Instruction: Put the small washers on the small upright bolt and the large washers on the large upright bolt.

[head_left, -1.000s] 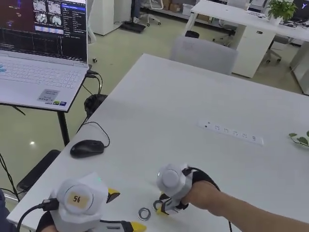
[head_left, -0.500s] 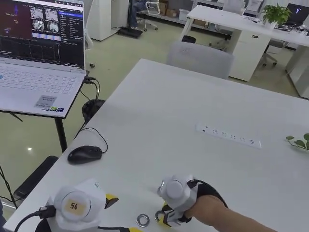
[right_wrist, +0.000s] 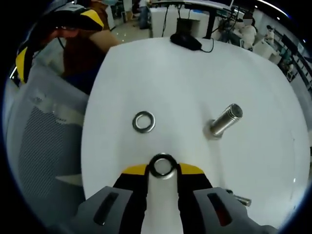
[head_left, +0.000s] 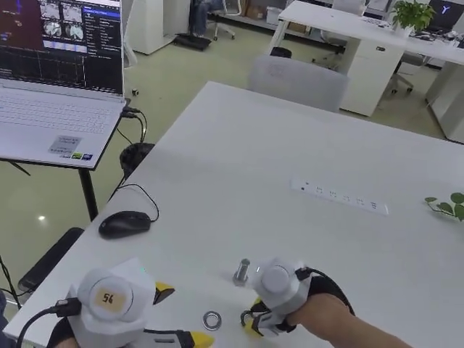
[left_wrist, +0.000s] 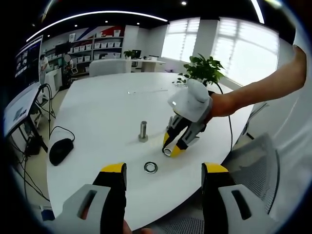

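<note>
An upright steel bolt (head_left: 242, 272) stands on the white table (head_left: 239, 167); it also shows in the left gripper view (left_wrist: 143, 131) and the right gripper view (right_wrist: 225, 120). My right gripper (head_left: 254, 320) is just right of the bolt and near the table's front edge, shut on a washer (right_wrist: 162, 165) held at its yellow tips. A second washer (head_left: 212, 320) lies flat on the table between the two grippers (left_wrist: 150, 167) (right_wrist: 144, 121). My left gripper (head_left: 179, 316) hangs open at the front left, its jaws wide apart and holding nothing (left_wrist: 165, 170).
A black mouse (head_left: 125, 224) with its cable lies at the table's left edge. A white power strip (head_left: 339, 197) lies further back, with plant leaves (head_left: 446, 205) at the right edge. A laptop (head_left: 51, 109) stands on a stand to the left, and a grey chair (head_left: 301, 80) sits behind the table.
My right gripper has shifted a little to the right with the washer in it, uncovering the upright bolt behind it. The loose washer has stayed put. The head camera has also shifted.
</note>
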`<action>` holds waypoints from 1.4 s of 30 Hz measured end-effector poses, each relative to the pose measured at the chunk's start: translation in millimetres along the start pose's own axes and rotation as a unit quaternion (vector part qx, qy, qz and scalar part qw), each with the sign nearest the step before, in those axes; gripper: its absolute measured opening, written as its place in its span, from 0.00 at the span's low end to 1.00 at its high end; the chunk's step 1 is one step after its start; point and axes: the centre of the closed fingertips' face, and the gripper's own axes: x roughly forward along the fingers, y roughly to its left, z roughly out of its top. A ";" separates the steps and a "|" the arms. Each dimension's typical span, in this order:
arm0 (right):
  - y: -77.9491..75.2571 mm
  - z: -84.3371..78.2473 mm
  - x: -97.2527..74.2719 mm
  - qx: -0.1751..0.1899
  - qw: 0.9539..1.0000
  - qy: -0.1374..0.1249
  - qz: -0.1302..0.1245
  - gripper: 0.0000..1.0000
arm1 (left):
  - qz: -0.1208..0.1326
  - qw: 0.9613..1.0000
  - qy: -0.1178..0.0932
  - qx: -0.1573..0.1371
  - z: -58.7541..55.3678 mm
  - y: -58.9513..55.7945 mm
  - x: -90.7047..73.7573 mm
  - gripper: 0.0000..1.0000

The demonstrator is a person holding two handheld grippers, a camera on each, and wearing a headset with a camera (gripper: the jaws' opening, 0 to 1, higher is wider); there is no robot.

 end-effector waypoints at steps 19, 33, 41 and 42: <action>0.2 -13.7 -1.4 -0.160 0.985 0.043 0.047 0.30 | 0.003 1.000 0.001 0.000 -0.4 0.3 -3.6 0.61; 6.2 -8.8 1.2 -0.223 0.971 0.047 0.077 0.25 | -0.003 1.000 0.002 0.002 3.3 -3.4 2.9 0.61; 4.2 -9.4 -0.9 -0.177 0.982 0.029 0.061 0.23 | -0.006 1.000 0.001 0.006 5.1 -5.2 3.0 0.61; 4.7 -9.7 -1.0 -0.169 0.984 0.026 0.058 0.23 | -0.004 1.000 0.001 0.004 4.6 -3.8 1.8 0.61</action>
